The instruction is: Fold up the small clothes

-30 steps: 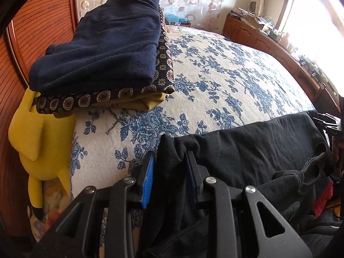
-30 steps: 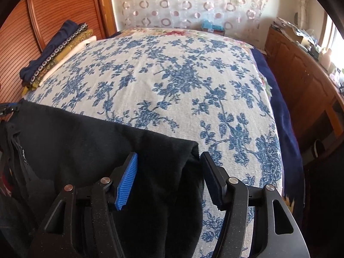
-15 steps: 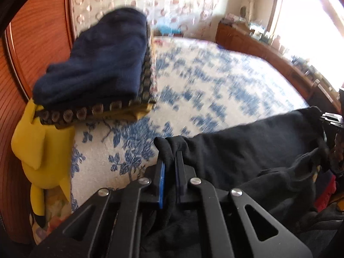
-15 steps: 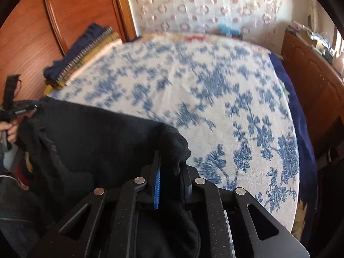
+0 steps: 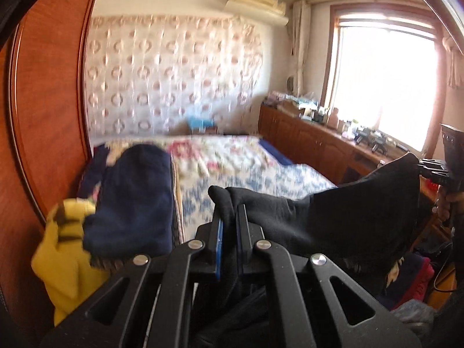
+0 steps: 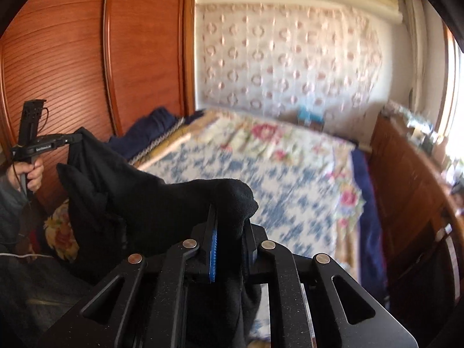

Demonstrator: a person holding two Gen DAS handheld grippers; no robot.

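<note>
The left gripper (image 5: pixel 229 232) is clenched on one bunched corner of the black garment (image 5: pixel 348 208), and the right gripper (image 6: pixel 229 237) is clenched on the opposite corner, so the cloth hangs stretched between the two tools above the near edge of the bed (image 6: pixel 261 174). In the left wrist view the garment runs from the jaws toward 2 o'clock, where the other tool shows at the frame edge. A folded navy stack (image 5: pixel 136 197) lies at 10 o'clock on the bed beside the wooden wardrobe (image 5: pixel 43 116), with a yellow plush toy (image 5: pixel 63 261) at 8 o'clock.
</note>
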